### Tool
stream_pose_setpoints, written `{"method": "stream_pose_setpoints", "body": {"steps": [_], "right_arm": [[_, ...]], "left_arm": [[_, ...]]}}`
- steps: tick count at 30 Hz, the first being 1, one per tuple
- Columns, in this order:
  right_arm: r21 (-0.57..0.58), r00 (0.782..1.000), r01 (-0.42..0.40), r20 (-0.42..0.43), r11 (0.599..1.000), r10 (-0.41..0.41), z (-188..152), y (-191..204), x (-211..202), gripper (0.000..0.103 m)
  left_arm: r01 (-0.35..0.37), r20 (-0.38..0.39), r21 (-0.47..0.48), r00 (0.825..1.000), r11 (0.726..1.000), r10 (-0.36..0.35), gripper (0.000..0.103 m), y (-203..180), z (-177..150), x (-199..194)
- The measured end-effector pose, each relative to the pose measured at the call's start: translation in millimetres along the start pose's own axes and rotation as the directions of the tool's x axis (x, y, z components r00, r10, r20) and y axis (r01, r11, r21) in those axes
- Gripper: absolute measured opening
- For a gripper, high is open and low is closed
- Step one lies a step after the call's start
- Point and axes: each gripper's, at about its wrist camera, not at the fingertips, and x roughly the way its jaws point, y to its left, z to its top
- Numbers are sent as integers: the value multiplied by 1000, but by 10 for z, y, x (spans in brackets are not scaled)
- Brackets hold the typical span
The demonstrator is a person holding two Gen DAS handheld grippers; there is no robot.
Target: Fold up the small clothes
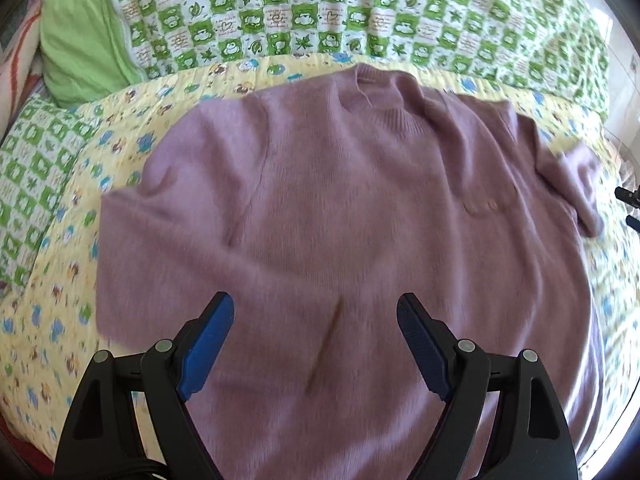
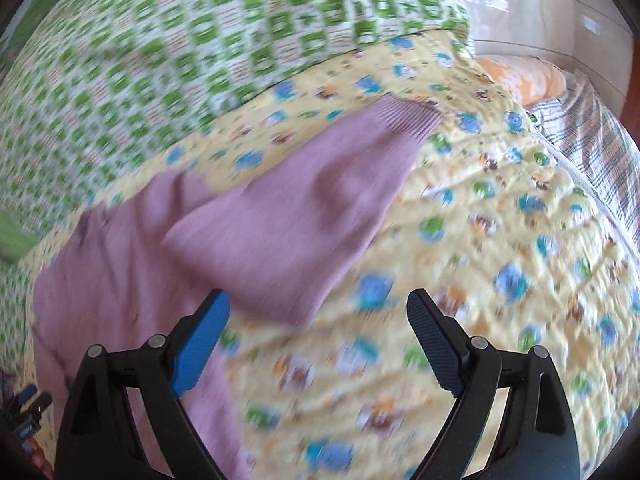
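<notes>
Sweater [image 1: 340,208]: a mauve knitted pullover, spread front-up and nearly flat on the yellow printed quilt [image 1: 60,320], collar at the far side, hem at the near side running out of the left wrist view.
Sleeves: the left sleeve lies out to the left of the body; the right sleeve [image 2: 312,200] lies angled out over the quilt, its ribbed cuff [image 2: 404,116] at the far end.
Surroundings: a green-and-white checked blanket [image 1: 320,8] lies just beyond the collar, with a plain green pillow [image 1: 80,40] at the far left.
Feel, as judged: soft, limp and light; the fuzzy knit should bunch and stretch under a pull rather than slide, so it will sag between two held points. Nothing fragile.
Left gripper [image 1: 316,312]: jaws spread wide, nothing between them, hovering over the near middle of the sweater's body.
Right gripper [image 2: 318,308]: jaws likewise released and empty, over the near edge of the right sleeve where it meets the quilt.
Where to take hold: probably the right sleeve near the cuff, whose ribbing is thicker and gives a firmer pinch, and a shoulder seam or hem corner with the other jaw.
Risk: pinching the quilt together with the knit, since both are soft and lie touching.
Blur: both views are smeared, so fine wrinkles cannot be read.
</notes>
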Motion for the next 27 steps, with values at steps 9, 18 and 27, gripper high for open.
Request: {"method": "stream_pose_setpoints", "body": {"steps": [9, 18, 27], "right_arm": [[202, 1000, 4, -24, 979, 1, 710, -546, 752, 90], [90, 999, -39, 31, 995, 36, 822, -198, 777, 10], [-325, 843, -494, 45, 806, 536, 117, 2053, -435, 10]], "left_arm": [[10, -51, -57, 999, 998, -12, 84, 97, 504, 566], [16, -85, -108, 996, 994, -25, 84, 274, 557, 845], [111, -26, -171, 993, 979, -117, 84, 654, 414, 467]]}}
